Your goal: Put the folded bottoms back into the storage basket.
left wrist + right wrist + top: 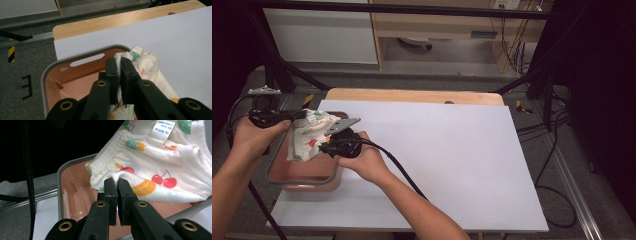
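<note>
I've got both grippers clamped on the same piece of clothing, a small cream fruit-print garment (309,135) with cherries, a banana and a pineapple on it, white care label showing. Left gripper (119,62) has its jaws pinched tight on a fold of the fabric, cloth bunched up past its tips and trailing off to the right of the jaws onto the white sheet (180,45). Right gripper (117,181) is closed on the elastic hem edge, fabric spreading up and to the right from its tips, care label (163,126) up near the top of that view. In the high view the left gripper (294,117) sits at the garment's left top corner, the right gripper (329,142) at its lower right, the two close together with the cloth stretched between them. Garment hangs above a pink bin (302,172) with a grey rim; the bin is directly under and ahead of both grippers, its handle slot visible past the left jaws (87,60). Can't tell whether the lowest fold touches the bin's inside. Bin stands at the left edge of the counter (422,96), partly on the white sheet. Right hand (369,162) wraps its gripper, black cable (402,175) trailing back along the forearm. Left hand (252,137) is just outside the bin's left side.
</note>
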`<state>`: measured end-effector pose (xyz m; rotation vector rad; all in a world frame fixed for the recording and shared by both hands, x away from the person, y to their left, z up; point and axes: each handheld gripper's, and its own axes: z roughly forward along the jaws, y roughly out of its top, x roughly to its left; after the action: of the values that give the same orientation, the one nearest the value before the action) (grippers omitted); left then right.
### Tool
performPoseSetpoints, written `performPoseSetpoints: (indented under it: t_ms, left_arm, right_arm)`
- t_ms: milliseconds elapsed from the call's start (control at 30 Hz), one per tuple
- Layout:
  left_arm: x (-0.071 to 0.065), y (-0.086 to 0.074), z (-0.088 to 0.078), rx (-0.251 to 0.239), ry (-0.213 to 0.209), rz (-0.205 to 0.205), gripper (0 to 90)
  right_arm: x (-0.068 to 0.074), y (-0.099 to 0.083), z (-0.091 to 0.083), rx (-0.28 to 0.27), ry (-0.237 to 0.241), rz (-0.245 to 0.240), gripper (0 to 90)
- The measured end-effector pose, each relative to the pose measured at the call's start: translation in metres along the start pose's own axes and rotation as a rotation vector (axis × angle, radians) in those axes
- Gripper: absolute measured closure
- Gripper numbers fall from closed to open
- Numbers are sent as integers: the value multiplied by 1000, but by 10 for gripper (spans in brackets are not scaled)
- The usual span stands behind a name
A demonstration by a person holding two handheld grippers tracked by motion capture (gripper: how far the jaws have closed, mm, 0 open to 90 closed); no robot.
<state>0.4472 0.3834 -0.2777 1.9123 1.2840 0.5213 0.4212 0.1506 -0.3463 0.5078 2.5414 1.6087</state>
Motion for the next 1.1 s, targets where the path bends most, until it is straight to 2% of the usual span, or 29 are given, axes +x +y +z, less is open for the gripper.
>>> performPoseSetpoints:
  t_ms: [733,1100]
  left_arm:
    - [9,-8,-3,7,12,-18,855]
    - [13,-12,-4,5,13,-28,854]
  right_arm:
    - [3,-5,11,10,8,8,869]
    - [7,-7,16,20,7,-13,868]
